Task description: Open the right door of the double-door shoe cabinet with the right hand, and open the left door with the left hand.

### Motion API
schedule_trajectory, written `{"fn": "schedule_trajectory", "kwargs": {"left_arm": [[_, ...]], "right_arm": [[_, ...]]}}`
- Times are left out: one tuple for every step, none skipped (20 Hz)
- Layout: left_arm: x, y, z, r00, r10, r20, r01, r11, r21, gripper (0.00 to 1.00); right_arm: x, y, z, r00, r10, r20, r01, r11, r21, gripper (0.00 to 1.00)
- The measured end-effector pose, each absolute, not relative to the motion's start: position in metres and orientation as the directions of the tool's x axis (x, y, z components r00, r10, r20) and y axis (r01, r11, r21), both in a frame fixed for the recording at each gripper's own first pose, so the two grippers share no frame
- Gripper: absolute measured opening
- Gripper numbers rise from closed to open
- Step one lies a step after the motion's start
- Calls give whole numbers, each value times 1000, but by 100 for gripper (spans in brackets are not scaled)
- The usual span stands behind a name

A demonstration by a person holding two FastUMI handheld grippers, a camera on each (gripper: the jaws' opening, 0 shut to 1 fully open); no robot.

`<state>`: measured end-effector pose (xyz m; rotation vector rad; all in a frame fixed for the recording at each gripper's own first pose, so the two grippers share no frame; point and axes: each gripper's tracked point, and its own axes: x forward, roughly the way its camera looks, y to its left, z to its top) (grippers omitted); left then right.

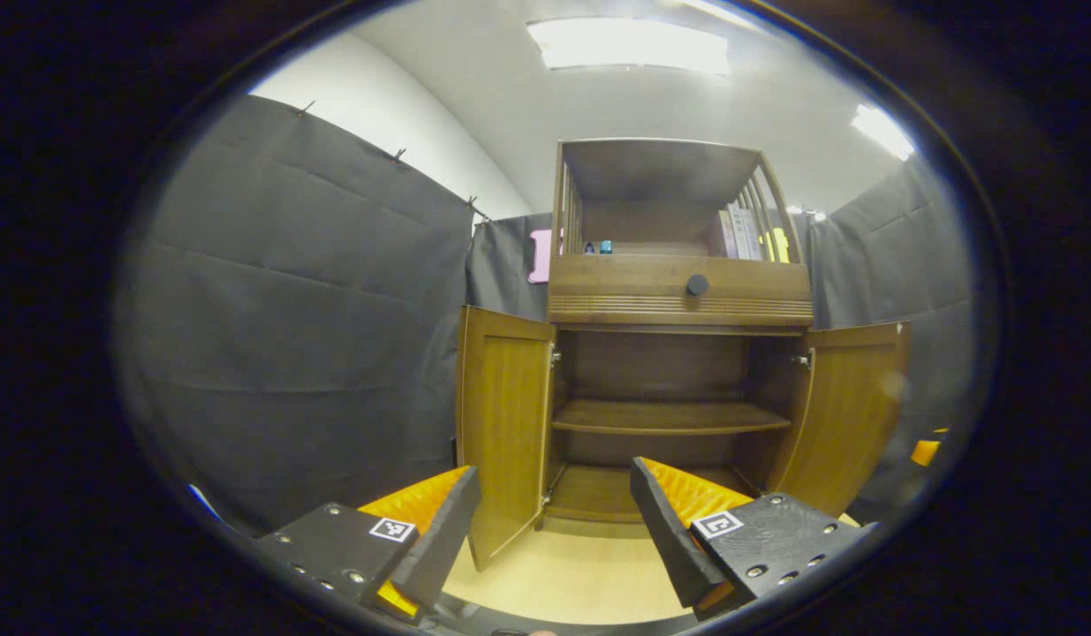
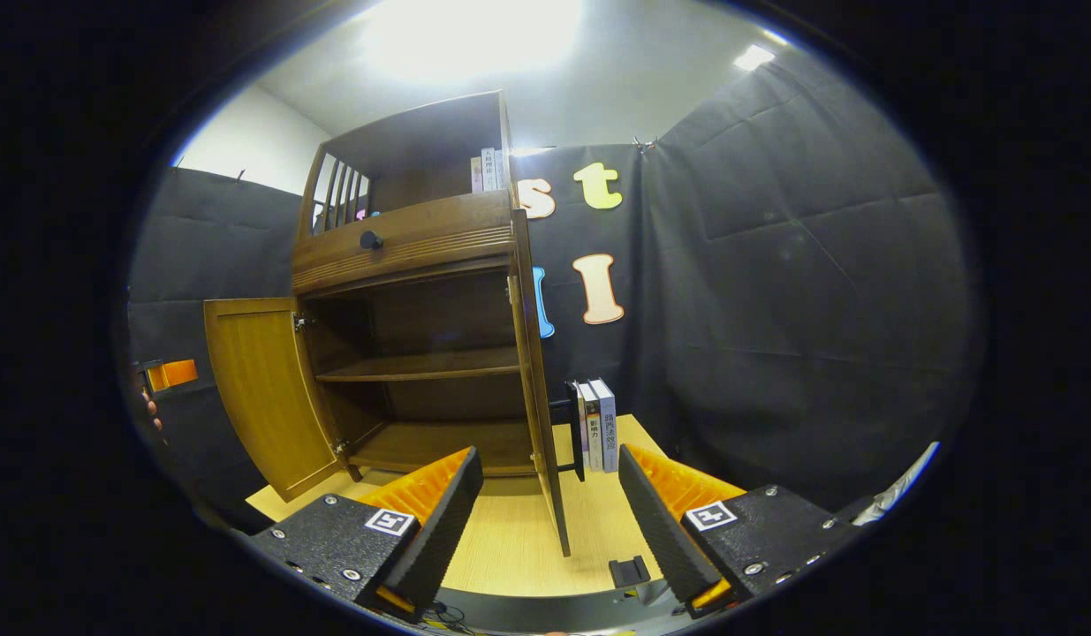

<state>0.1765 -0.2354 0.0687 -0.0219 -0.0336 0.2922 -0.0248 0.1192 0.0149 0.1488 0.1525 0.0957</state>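
The brown wooden shoe cabinet (image 1: pixel 678 305) stands ahead with both lower doors swung open. In the left gripper view its left door (image 1: pixel 505 433) hangs out just beyond my left gripper (image 1: pixel 554 521), which is open, holds nothing and touches nothing. The right door (image 1: pixel 850 415) stands open at the far side, with a bit of the other gripper (image 1: pixel 927 450) past it. In the right gripper view the right door (image 2: pixel 541 397) shows edge-on, straight ahead of my open, empty right gripper (image 2: pixel 549 503). The left door (image 2: pixel 262 389) is open too, with the left gripper (image 2: pixel 170 373) and a hand behind it.
Two bare shelves (image 1: pixel 669 415) show inside the cabinet. Above them is a drawer with a dark knob (image 1: pixel 697 284) and an upper shelf with books (image 1: pixel 748 234). A few books (image 2: pixel 595 426) stand on the light floor beside the cabinet. A small black object (image 2: pixel 629 570) lies near my right gripper.
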Motion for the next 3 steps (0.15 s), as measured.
{"fn": "schedule_trajectory", "kwargs": {"left_arm": [[177, -237, 68, 958, 286, 30, -285, 958, -27, 100], [178, -239, 69, 960, 278, 25, -277, 960, -24, 100], [180, -241, 71, 963, 268, 20, -267, 963, -21, 100]], "right_arm": [[-23, 121, 12, 983, 109, -145, -86, 984, 156, 96], [-23, 123, 10, 982, 115, -149, -91, 984, 156, 96], [-21, 127, 8, 981, 122, -153, -97, 983, 157, 96]]}}
